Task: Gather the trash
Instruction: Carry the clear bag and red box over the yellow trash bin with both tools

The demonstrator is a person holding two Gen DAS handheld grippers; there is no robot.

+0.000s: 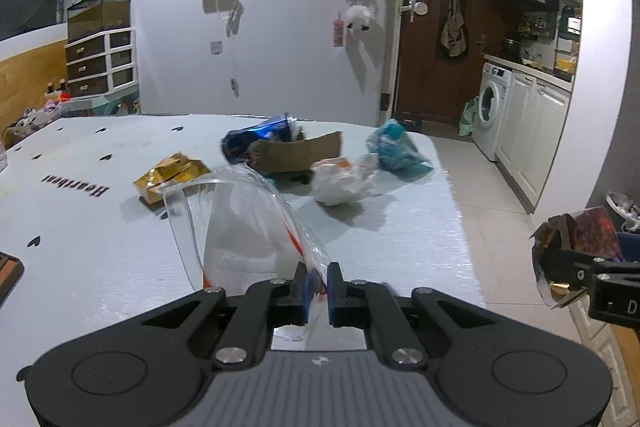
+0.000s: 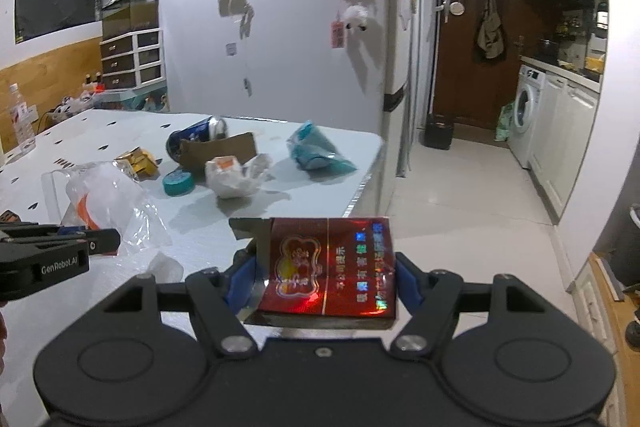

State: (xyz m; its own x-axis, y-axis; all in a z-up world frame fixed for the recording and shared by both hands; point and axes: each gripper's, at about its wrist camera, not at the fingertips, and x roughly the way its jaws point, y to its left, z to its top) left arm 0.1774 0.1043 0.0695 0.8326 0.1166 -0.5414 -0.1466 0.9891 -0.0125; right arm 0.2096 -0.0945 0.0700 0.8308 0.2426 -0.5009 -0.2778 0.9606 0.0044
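- The left hand-held gripper (image 1: 316,287) is pinched fully shut on a clear plastic bag (image 1: 240,227) with an orange mark; the bag billows up and forward from the fingers, over the white counter (image 1: 80,227).
- The right hand-held gripper (image 2: 326,275) stands fairly wide, its blue pads pressed on the two short sides of a red cigarette pack (image 2: 332,267). The pack's long axis runs across the jaws, its printed face up towards the camera.
- Taking the crumpled white paper wad (image 1: 344,183) as landmark, the rest of the trash lies around it on the counter: a torn piece of brown cardboard (image 1: 300,151) just behind it, with a crushed blue can (image 1: 256,141) behind that; a teal plastic wrapper (image 1: 400,151) to its right near the counter's edge; a gold foil box (image 1: 172,175) well to its left; a teal tape roll (image 2: 178,183) just to its left in the right wrist view.
- Both hands are full, so I judge the coming move is a drop-off, not another pick.
- From the left wrist view, a lined bin (image 1: 624,207) seems to stand on the floor off the counter's right end, beyond the right hand-held gripper. The right hand is the nearer one to it; the left must travel past the counter's corner.
- The bag is limp and may snag.
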